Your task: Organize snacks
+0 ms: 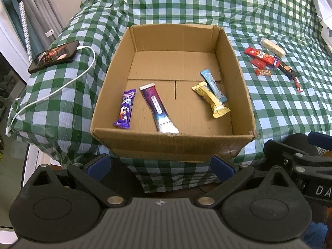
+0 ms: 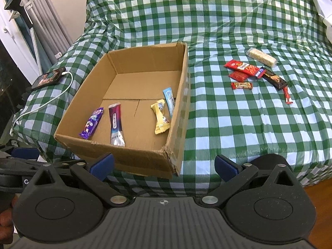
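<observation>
Left wrist view. Left claw [image 1: 160,165]: spread wide, nothing between its blue pads, held back at the near edge of the bed [image 1: 269,10], aimed straight into the cardboard box [image 1: 172,145]. Box: open-topped, set on the green checked cover, near wall facing the claw, probably so both hands can drop items in from the front. Contents, all flat on the box floor: purple snack bar [image 1: 125,109] at near left; dark red-and-white pouch [image 1: 158,109] just beside it, its lower end touching the near wall; yellow bar [image 1: 211,99] at right, with the light blue stick [image 1: 213,87] overlapping it. Unsorted remainder: red snack cluster [image 1: 267,62] and a pale wafer bar [image 1: 272,47], loose on the cover well to the right of the box. Incidental: phone [image 1: 54,56] on its white cable [image 1: 62,85], left of the box, apart from the work.

Right wrist view. Right claw [image 2: 164,166]: likewise wide and empty, level with the box's near right corner. Red wrappers [image 2: 247,69], dark bar [image 2: 275,79] and wafer bar [image 2: 262,57] lie ahead and to its right, on this claw's side, so it is likely the one to fetch them. Judged progress: four items boxed, the cluster outstanding.
</observation>
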### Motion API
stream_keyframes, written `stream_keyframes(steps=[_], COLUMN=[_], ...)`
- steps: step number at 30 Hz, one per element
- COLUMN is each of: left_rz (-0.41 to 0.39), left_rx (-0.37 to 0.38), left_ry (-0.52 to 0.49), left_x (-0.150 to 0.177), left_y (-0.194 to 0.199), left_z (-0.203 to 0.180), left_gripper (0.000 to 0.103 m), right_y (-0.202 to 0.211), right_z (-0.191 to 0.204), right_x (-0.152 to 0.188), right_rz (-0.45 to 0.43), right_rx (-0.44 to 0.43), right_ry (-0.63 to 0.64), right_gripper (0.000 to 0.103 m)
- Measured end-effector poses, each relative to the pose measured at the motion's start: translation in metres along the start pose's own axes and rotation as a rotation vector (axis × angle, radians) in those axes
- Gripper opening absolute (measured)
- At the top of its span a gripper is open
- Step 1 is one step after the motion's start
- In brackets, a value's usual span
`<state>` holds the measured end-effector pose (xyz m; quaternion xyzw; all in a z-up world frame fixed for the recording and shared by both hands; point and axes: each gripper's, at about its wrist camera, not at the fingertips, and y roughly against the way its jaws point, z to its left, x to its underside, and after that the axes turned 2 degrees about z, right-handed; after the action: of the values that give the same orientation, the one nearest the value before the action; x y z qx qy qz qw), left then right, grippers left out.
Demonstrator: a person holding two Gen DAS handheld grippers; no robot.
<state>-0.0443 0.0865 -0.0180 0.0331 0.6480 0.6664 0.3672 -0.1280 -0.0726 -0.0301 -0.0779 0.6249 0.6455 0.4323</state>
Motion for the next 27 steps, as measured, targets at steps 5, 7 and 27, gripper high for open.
stream_keyframes(steps=[5, 7, 27], left_rz=[-0.008, -0.013, -0.016], left_rx=[-0.006, -0.007, 0.1], left_ry=[-0.028, -0.037, -0.184], left_x=[-0.018, -0.026, -0.131], left_y=[-0.002, -0.002, -0.039], left_z=[-0.01, -0.015, -0.137], left_gripper=[0.103, 0.103, 0.103], right_y=[-0.001, -0.002, -0.03], right_z=[-0.006, -0.012, -0.143], right_x=[-0.01, -0.015, -0.06], right_rz=[-0.027, -0.034, -0.068], right_rx=[-0.001, -0.003, 0.132], right_ry=[0.0, -0.01, -0.199], right_gripper=[0.102, 0.102, 0.102])
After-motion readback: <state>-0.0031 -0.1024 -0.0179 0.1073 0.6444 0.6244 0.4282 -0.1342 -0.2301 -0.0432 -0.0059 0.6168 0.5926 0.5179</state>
